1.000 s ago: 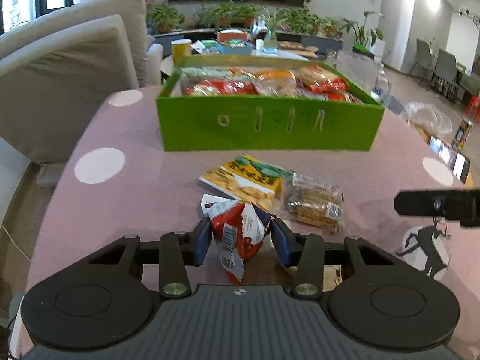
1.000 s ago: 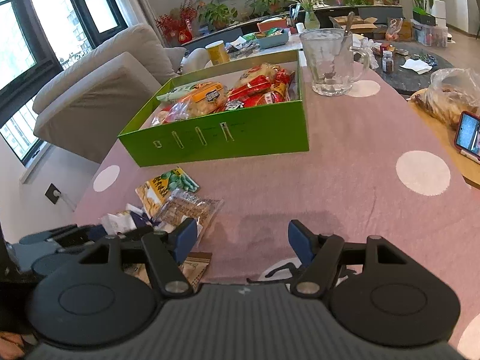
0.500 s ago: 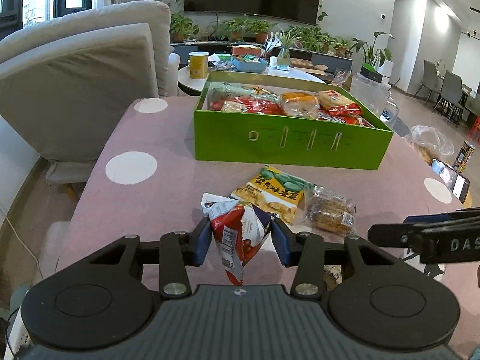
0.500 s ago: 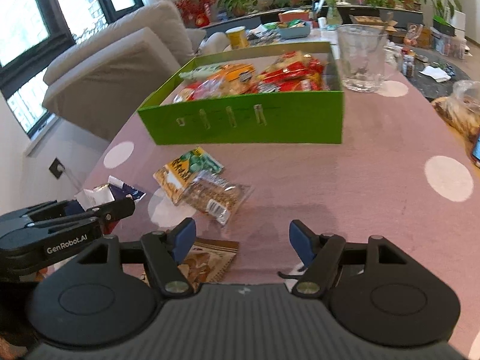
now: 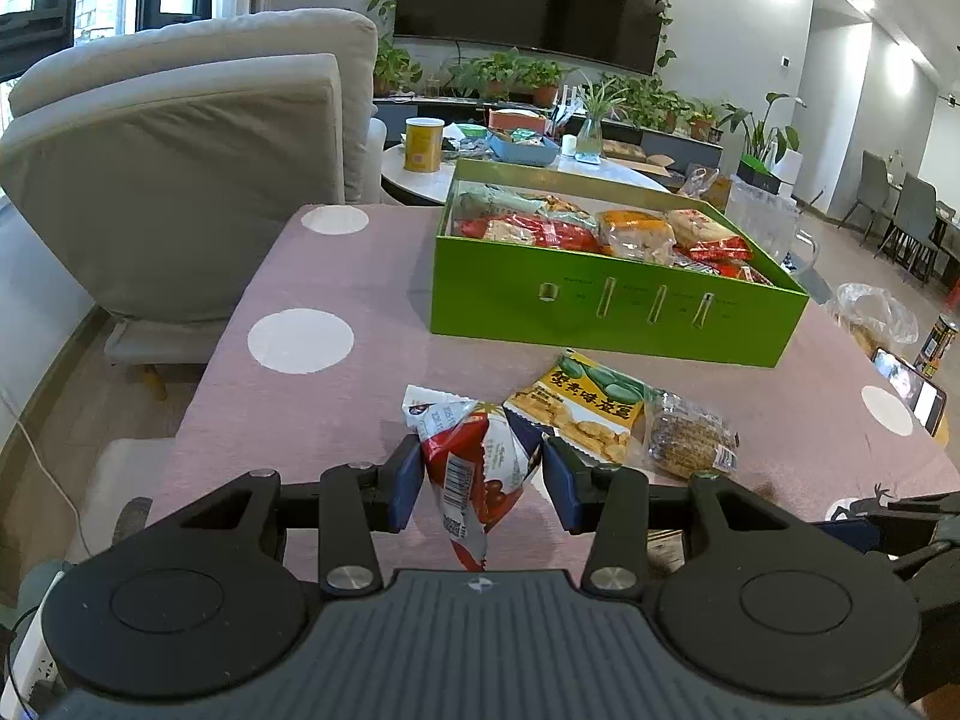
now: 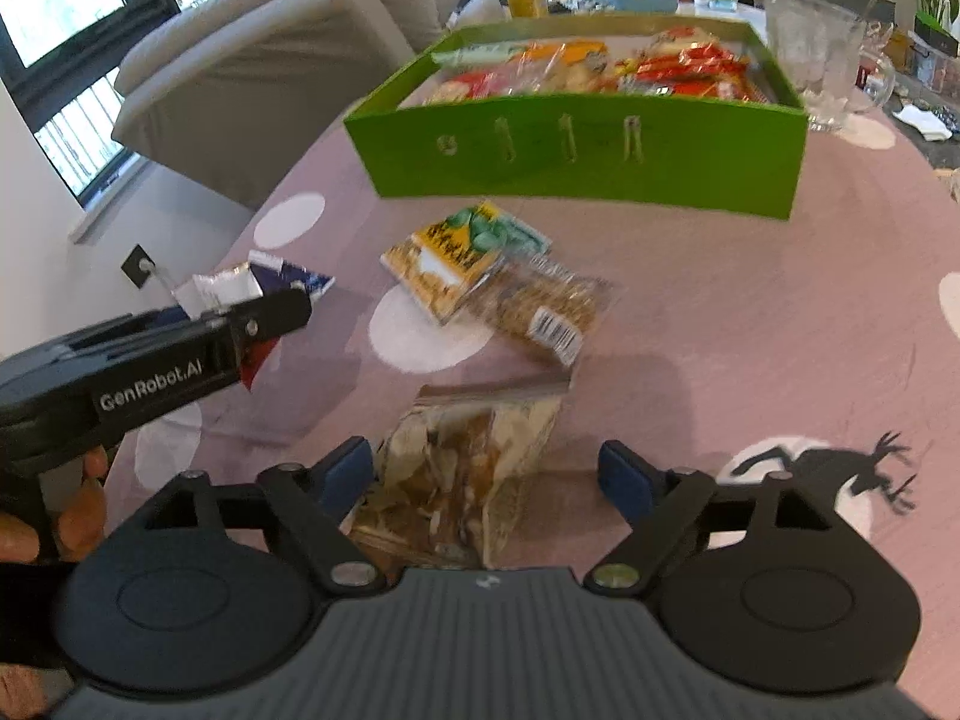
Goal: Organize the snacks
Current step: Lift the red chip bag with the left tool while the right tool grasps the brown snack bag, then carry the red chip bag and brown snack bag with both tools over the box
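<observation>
"GenRobot.AI" in white on the side of the left hand-held gripper (image 6: 258, 324)

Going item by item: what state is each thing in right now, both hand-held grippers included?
Left hand-held gripper: shut on the red snack packet, held above the table.
Right hand-held gripper: open, jaws just widened; brown snack bag lies flat between them, not gripped.
Green box: lidless, partly filled with snacks.
Yellow snack packet: flat on the table.
Clear cookie packet: flat, beside the yellow one.
Glass mug: upright, looks empty.
</observation>
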`<action>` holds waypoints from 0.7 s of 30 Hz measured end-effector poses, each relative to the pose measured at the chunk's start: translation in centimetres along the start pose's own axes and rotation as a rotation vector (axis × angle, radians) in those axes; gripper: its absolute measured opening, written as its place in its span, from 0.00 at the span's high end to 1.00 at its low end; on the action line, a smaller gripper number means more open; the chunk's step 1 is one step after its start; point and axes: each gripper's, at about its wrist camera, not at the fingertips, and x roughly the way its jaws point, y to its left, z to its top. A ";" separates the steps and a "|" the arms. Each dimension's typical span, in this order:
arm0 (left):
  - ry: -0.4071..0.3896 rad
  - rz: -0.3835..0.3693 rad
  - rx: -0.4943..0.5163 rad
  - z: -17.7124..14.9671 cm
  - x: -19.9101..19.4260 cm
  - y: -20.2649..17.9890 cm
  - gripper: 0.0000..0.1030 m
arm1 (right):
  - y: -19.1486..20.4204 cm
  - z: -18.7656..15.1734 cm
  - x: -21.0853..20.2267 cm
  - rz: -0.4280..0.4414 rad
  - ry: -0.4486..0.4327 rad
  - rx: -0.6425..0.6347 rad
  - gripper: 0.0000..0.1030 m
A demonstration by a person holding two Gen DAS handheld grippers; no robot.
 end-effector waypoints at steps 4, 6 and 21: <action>0.000 -0.004 -0.007 -0.2 0.0 0.2 0.60 | 1.0 -0.1 0.2 -0.015 0.005 -0.011 0.14; 0.002 -0.007 -0.010 -0.3 0.0 0.3 0.60 | 1.5 -0.1 0.5 -0.031 0.004 -0.029 0.14; 0.000 -0.013 -0.019 -0.3 0.0 0.6 0.60 | 1.1 -0.1 -0.2 -0.056 -0.068 -0.056 0.34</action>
